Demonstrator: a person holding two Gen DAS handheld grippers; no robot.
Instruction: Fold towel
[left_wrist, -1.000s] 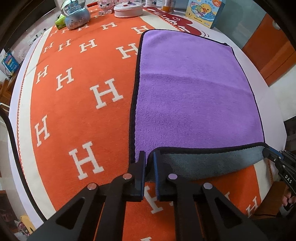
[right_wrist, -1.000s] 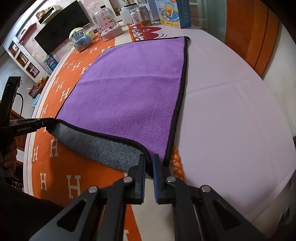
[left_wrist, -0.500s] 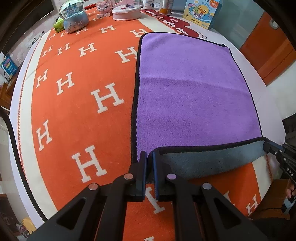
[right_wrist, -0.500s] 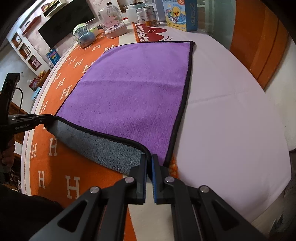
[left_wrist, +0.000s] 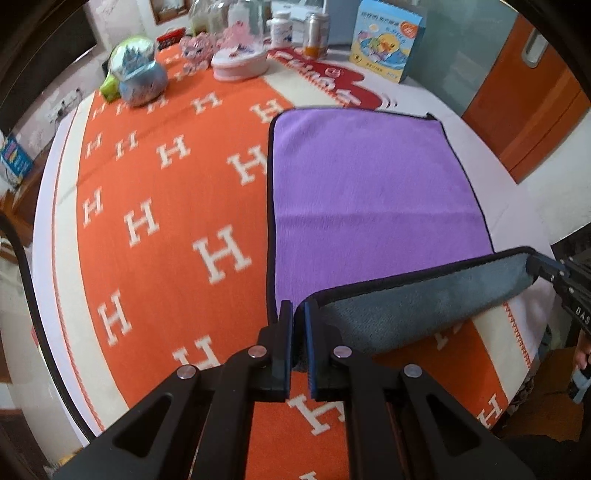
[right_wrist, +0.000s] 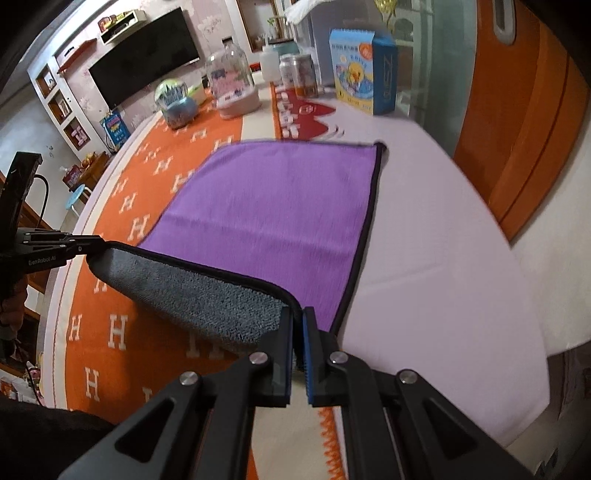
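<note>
A purple towel (left_wrist: 369, 184) with a black hem and grey underside lies on the round table; it also shows in the right wrist view (right_wrist: 280, 206). My left gripper (left_wrist: 299, 314) is shut on its near left corner. My right gripper (right_wrist: 298, 317) is shut on its near right corner and also shows at the right edge of the left wrist view (left_wrist: 546, 271). Both hold the near edge lifted off the table, so the grey underside (right_wrist: 192, 291) faces me. The far part of the towel lies flat.
An orange cloth with white H letters (left_wrist: 155, 221) covers the table's left; bare white table (right_wrist: 443, 258) lies to the right. At the far edge stand a snow globe (left_wrist: 138, 79), a pink domed box (left_wrist: 240, 61), bottles (right_wrist: 301, 75) and a blue duck box (left_wrist: 386, 42).
Both grippers have risen and moved forward with the near corners. The lifted edge stands higher, more grey underside shows, and less purple surface lies uncovered.
</note>
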